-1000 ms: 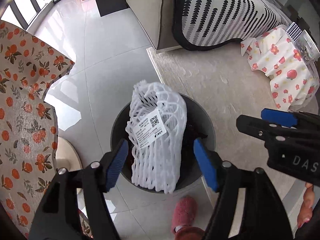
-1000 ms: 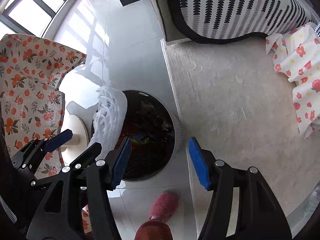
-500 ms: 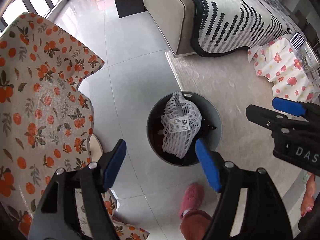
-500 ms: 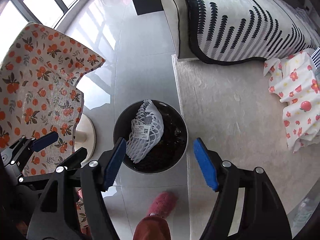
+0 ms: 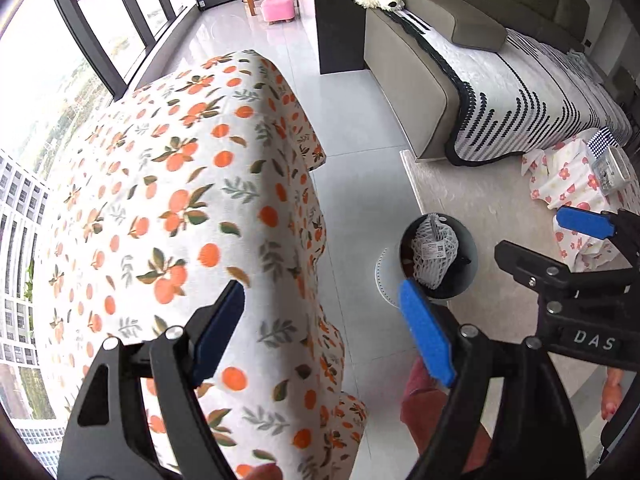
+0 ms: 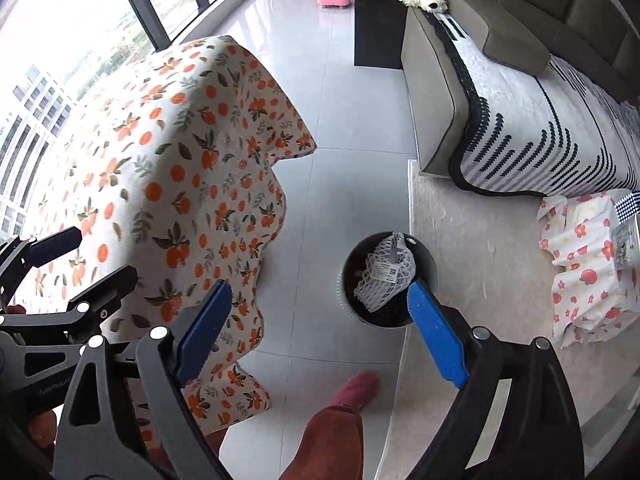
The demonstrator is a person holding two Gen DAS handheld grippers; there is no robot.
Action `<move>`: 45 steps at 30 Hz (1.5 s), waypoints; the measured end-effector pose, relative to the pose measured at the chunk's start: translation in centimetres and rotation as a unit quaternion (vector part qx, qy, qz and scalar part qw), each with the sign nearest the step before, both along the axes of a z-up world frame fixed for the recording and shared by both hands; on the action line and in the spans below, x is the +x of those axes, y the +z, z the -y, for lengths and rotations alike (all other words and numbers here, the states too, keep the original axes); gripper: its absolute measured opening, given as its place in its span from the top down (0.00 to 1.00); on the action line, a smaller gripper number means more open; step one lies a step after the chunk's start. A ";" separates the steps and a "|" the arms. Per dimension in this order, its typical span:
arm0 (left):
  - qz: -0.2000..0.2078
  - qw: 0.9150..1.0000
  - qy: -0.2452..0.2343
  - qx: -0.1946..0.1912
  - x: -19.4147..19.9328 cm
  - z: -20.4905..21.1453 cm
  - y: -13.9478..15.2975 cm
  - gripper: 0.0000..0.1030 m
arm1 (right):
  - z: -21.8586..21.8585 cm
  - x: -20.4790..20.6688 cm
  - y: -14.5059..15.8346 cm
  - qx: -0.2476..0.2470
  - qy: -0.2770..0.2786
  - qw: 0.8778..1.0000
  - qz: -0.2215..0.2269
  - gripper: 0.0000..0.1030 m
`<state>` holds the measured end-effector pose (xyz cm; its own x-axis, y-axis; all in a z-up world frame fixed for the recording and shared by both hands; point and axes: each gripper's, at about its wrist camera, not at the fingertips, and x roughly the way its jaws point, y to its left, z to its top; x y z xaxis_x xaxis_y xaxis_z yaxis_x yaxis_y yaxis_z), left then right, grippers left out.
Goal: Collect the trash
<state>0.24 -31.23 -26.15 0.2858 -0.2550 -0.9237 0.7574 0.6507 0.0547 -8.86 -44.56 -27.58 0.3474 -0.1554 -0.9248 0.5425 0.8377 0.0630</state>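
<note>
A white foam net sleeve with a label [image 5: 434, 252] lies inside the round dark trash bin [image 5: 468, 252] on the floor; it also shows in the right wrist view [image 6: 386, 276], in the bin [image 6: 426, 260]. My left gripper [image 5: 322, 334] is open and empty, high above the floor beside the table. My right gripper [image 6: 318, 334] is open and empty too, high above the bin; it also shows at the right of the left wrist view [image 5: 560, 240].
A table under an orange-print cloth [image 5: 168, 200] stands at the left. A grey sofa with a striped throw [image 5: 500, 100] is at the back right. A low table with a flower-print cloth [image 6: 588, 268] stands on the beige rug [image 6: 480, 220]. A pink slipper [image 6: 356, 392] is below.
Both grippers have risen well away from the bin and swung left toward the table. The foam net, at the left gripper's open jaws a second ago, now lies in the bin.
</note>
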 end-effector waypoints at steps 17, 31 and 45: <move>0.035 0.990 0.131 -0.035 12.5 -27.0 18.6 0.18 | -23.4 12.3 18.0 -0.039 0.123 0.989 0.069 0.07; 0.061 0.981 0.183 -0.032 11.7 -31.3 25.0 0.14 | -28.7 14.6 24.5 -0.040 0.183 0.980 0.071 0.07; 0.072 0.976 0.203 -0.035 10.2 -30.5 28.0 0.14 | -29.0 13.2 28.9 -0.070 0.218 0.968 0.106 0.07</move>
<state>10.39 -0.74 1.84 0.5019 -0.1546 -0.8510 0.4235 0.9018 0.0859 4.33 -15.56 1.29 0.5871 -0.0711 -0.8064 0.1237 0.9923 0.0025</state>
